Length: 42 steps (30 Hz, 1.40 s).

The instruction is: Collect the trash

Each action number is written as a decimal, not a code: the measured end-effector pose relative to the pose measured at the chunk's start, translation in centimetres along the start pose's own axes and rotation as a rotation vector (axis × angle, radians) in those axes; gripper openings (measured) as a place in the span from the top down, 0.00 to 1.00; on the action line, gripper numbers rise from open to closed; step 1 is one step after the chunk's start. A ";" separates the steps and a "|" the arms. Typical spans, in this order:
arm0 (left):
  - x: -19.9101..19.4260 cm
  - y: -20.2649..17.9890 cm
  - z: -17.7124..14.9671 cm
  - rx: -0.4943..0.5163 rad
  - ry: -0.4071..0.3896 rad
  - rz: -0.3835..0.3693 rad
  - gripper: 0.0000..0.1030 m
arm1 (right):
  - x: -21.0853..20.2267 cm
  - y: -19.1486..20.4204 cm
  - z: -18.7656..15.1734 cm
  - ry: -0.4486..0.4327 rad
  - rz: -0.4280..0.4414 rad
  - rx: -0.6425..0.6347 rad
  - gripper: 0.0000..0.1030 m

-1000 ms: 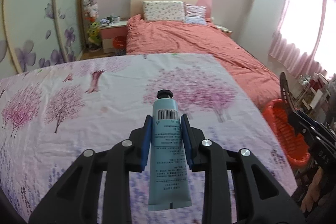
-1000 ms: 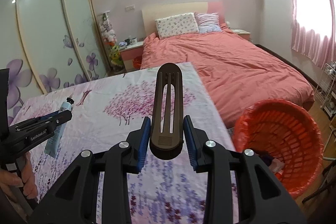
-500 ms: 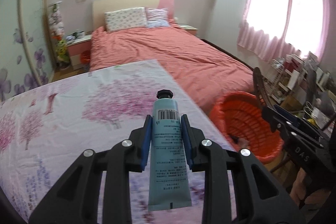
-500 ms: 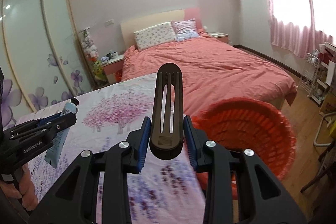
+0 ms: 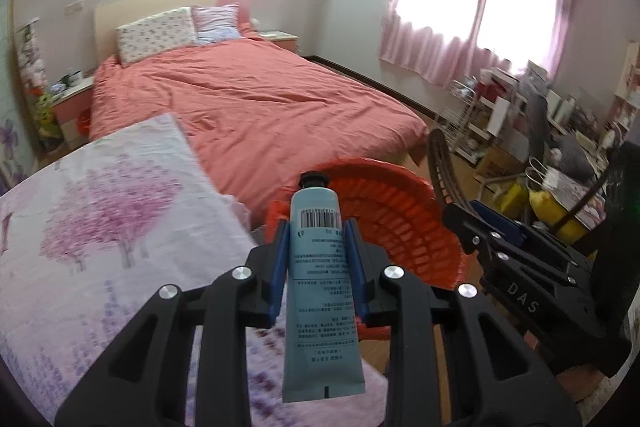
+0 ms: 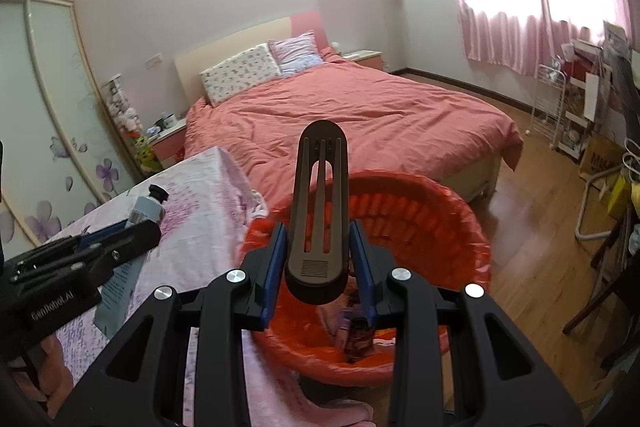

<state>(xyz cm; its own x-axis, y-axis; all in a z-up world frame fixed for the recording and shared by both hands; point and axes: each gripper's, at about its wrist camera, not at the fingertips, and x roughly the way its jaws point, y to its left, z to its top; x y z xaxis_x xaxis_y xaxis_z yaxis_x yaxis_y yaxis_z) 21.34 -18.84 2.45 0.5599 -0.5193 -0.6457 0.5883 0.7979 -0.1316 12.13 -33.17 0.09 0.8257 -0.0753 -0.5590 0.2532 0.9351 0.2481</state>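
My left gripper [image 5: 316, 251] is shut on a pale blue tube [image 5: 320, 291] with a black cap and a barcode. It sits at the table's right edge, just short of the orange basket [image 5: 404, 223]. My right gripper [image 6: 320, 259] is shut on a dark brown slotted shoehorn-like piece [image 6: 320, 203] and hangs over the orange basket [image 6: 452, 223], which holds some wrappers [image 6: 356, 331]. The left gripper with the tube [image 6: 148, 207] shows at the left of the right wrist view. The right gripper [image 5: 472, 223] shows at the right of the left wrist view.
The table has a floral pink-tree cloth [image 5: 100, 227]. A bed with a coral cover [image 5: 256, 99] lies behind the basket. A wire rack and cluttered shelves [image 5: 520, 123] stand at the right by the pink curtains. A wood floor [image 6: 540, 187] lies right of the basket.
Both grippers have swung right, from over the table towards the orange basket. The right gripper is now over the basket and the left is at its near rim. Both grips are unchanged.
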 end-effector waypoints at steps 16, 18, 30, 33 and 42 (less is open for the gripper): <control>6.2 -0.3 0.1 -0.040 0.087 0.031 0.55 | 2.6 -4.9 0.6 0.033 0.005 0.127 0.51; 5.6 0.4 0.0 -0.040 0.082 0.061 0.55 | 2.2 -4.8 0.5 0.029 -0.006 0.117 0.47; -6.1 4.9 -3.5 -0.045 -0.085 0.251 0.22 | -5.7 0.6 -0.6 -0.153 -0.114 -0.021 0.03; -9.1 5.1 -5.1 -0.048 -0.128 0.307 0.10 | -7.8 2.6 -1.7 -0.203 -0.174 -0.080 0.02; -15.8 5.5 -11.5 -0.112 -0.168 0.435 0.04 | -11.8 5.8 -5.9 -0.269 -0.251 -0.149 0.02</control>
<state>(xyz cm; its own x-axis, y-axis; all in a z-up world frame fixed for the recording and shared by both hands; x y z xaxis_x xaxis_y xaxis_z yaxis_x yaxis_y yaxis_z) 9.03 -2.68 3.28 0.8321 -0.1643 -0.5298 0.2168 0.9755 0.0380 0.89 -24.78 3.51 0.8551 -0.3772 -0.3556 0.4040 0.9147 0.0013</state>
